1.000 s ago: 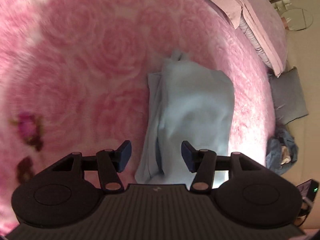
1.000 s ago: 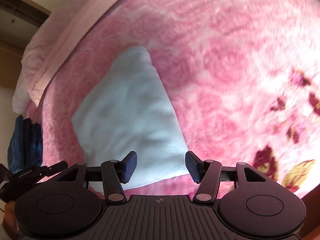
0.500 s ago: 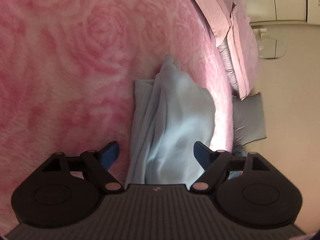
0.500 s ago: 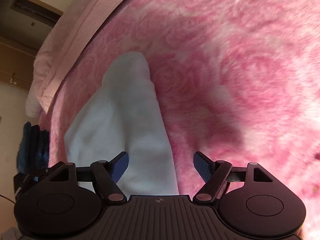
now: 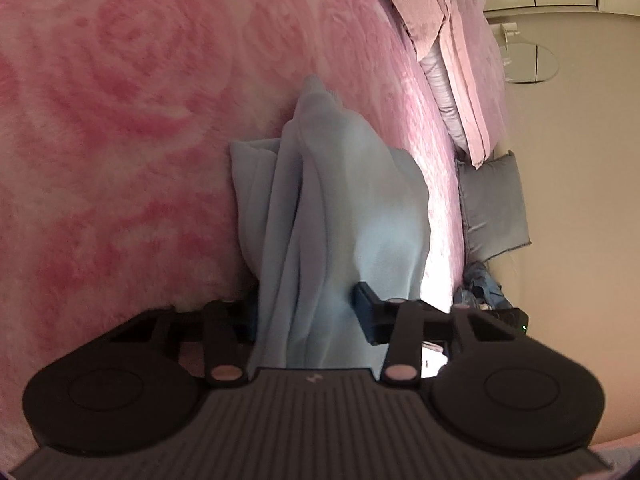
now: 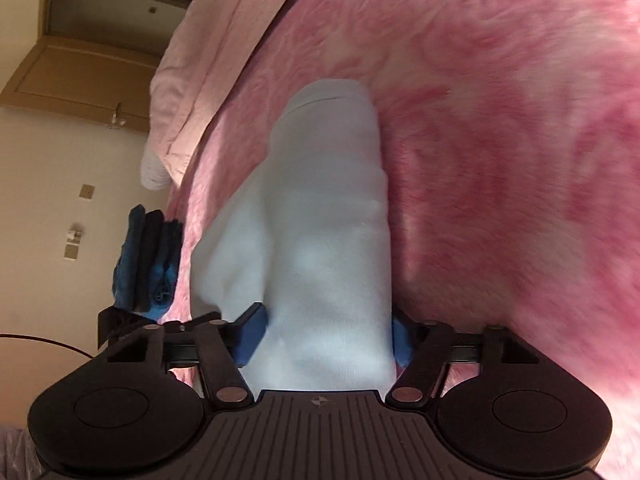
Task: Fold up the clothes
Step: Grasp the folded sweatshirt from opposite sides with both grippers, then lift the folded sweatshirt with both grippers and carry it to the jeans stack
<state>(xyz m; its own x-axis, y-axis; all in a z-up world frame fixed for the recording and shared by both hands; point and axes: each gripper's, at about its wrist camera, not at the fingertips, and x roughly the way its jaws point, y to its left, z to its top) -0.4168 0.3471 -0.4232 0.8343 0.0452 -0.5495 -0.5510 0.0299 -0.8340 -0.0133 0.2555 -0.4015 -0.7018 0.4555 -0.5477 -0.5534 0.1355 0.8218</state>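
Pale-blue garment (image 5: 336, 216) (no legible label) on pink blanket (image 5: 120, 120)

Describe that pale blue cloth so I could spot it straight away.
Look at the big bed with the pink rose-patterned blanket. Near its edge lies the pale blue garment, partly folded into a long bundle. It is the only plain, light-coloured piece there; the darker blue clothes sit off the bed's side.
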